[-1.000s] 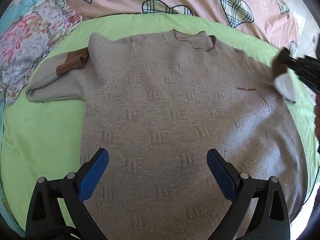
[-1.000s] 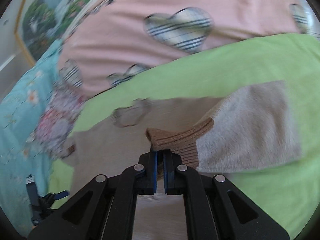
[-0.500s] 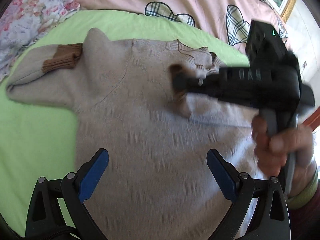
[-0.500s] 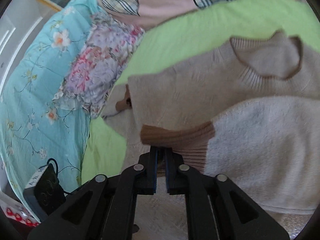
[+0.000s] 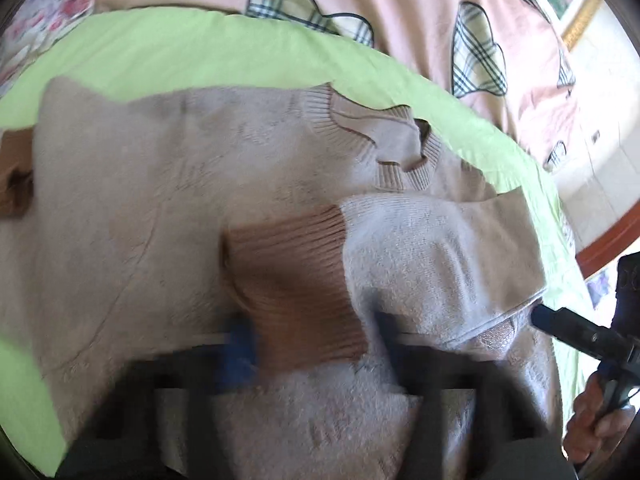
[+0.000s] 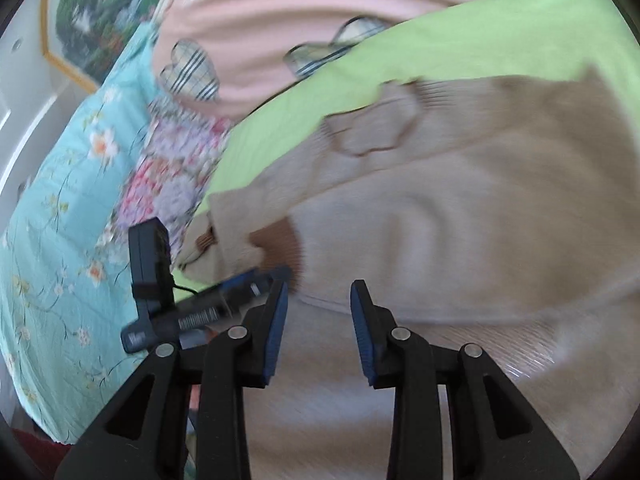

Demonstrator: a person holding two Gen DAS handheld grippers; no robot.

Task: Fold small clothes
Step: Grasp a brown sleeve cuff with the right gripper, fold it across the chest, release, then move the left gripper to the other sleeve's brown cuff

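Observation:
A beige knit sweater [image 5: 168, 208] lies flat on a green sheet [image 5: 168, 44]. Its right sleeve [image 5: 432, 256] is folded across the chest, and its brown ribbed cuff [image 5: 296, 280] lies near the middle. My left gripper [image 5: 316, 344] is blurred; its fingers stand on either side of the cuff's lower end, and I cannot tell whether they grip it. My right gripper [image 6: 318, 312] is open and empty above the sweater's body [image 6: 460, 240]. It also shows at the right edge of the left wrist view [image 5: 576, 328]. The left sleeve's cuff [image 5: 14, 176] lies at the far left.
A pink quilt with plaid hearts [image 5: 400, 8] lies behind the sheet. A turquoise floral blanket [image 6: 60, 220] and a flowered cloth [image 6: 172, 176] lie to the left. The left gripper's body [image 6: 160, 304] shows in the right wrist view.
My right gripper carried the right sleeve across the chest, let go of the cuff, opened and drew back to the right. My left gripper moved forward and its fingers closed in around the cuff.

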